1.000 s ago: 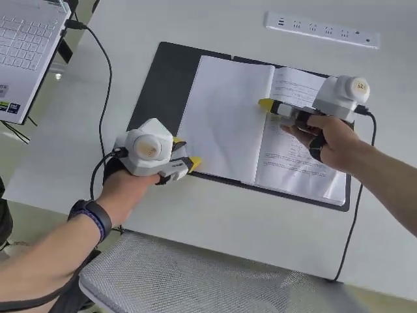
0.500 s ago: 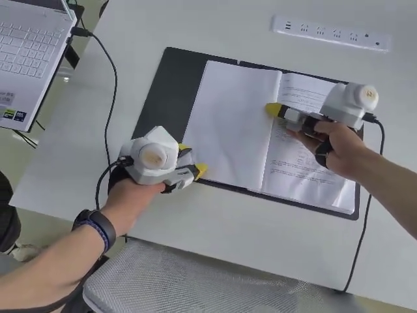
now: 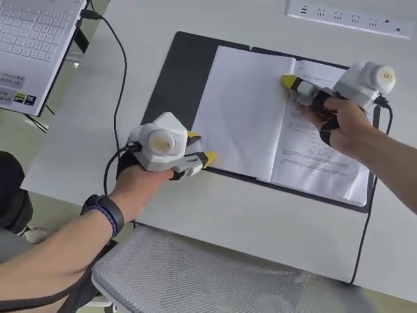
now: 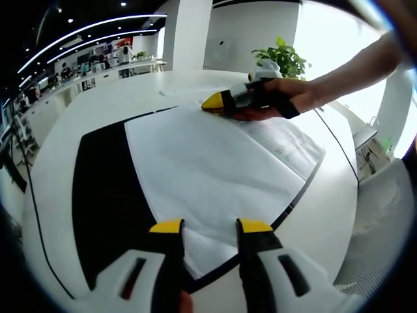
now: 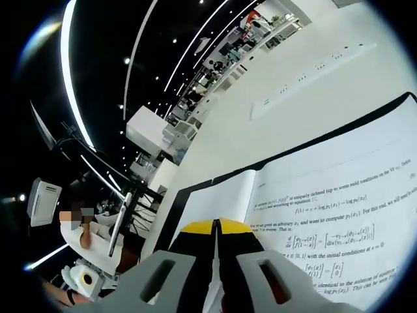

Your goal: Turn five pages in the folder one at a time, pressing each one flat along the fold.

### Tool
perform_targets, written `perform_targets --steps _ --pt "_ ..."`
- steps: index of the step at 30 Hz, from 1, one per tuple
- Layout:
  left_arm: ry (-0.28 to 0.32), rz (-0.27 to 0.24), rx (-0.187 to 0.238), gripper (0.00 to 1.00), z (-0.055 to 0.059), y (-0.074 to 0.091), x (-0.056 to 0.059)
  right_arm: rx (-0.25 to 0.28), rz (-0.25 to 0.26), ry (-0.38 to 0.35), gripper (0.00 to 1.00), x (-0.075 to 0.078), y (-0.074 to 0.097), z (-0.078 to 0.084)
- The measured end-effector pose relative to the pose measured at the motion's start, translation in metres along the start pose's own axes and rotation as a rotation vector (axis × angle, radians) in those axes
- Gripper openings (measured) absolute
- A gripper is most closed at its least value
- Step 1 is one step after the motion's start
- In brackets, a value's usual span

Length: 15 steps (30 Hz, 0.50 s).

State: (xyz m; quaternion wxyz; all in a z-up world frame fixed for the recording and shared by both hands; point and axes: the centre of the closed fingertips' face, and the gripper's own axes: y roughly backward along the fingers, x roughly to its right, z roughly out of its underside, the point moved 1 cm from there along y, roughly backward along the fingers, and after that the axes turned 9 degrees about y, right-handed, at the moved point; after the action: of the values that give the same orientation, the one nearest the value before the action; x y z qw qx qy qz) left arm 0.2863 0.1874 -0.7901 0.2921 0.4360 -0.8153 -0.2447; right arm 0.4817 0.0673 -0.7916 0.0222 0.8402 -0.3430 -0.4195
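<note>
The black folder [image 3: 176, 78] lies open on the white table, a blank white page [image 3: 241, 111] on its left and a printed page [image 3: 319, 153] on its right. My right gripper [image 3: 290, 82] is shut, its yellow tip resting on the fold near the top of the pages; in its own view the closed tips [image 5: 215, 227] sit at the fold beside the printed page [image 5: 339, 202]. My left gripper [image 3: 201, 147] is open at the near left edge of the folder. Its own view shows the left gripper [image 4: 210, 228] just over the blank page's [image 4: 208, 163] lower edge, nothing between its fingers.
A laptop [image 3: 29, 39] sits at the far left with a black cable [image 3: 120, 59] running past the folder. A white power strip [image 3: 352, 18] lies at the back right. A mesh chair seat [image 3: 195, 274] is below the table's near edge. Another cable [image 3: 366, 215] runs down the right side.
The head camera has shifted. My right gripper has slid a little along the fold toward the top of the pages. The left gripper has stayed by the folder's near edge.
</note>
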Motion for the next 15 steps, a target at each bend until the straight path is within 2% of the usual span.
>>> perform_targets --steps 5,13,15 --pt "0.005 0.002 -0.002 0.30 0.001 -0.002 -0.002 0.040 0.020 -0.026 0.00 0.009 -0.008 -0.013" --pt "0.019 -0.003 0.002 0.30 0.002 -0.003 -0.004 0.111 0.063 -0.088 0.00 0.035 -0.025 -0.039" --pt "0.023 -0.003 0.004 0.30 0.002 -0.004 -0.004 0.114 0.065 -0.096 0.00 0.039 -0.028 -0.041"
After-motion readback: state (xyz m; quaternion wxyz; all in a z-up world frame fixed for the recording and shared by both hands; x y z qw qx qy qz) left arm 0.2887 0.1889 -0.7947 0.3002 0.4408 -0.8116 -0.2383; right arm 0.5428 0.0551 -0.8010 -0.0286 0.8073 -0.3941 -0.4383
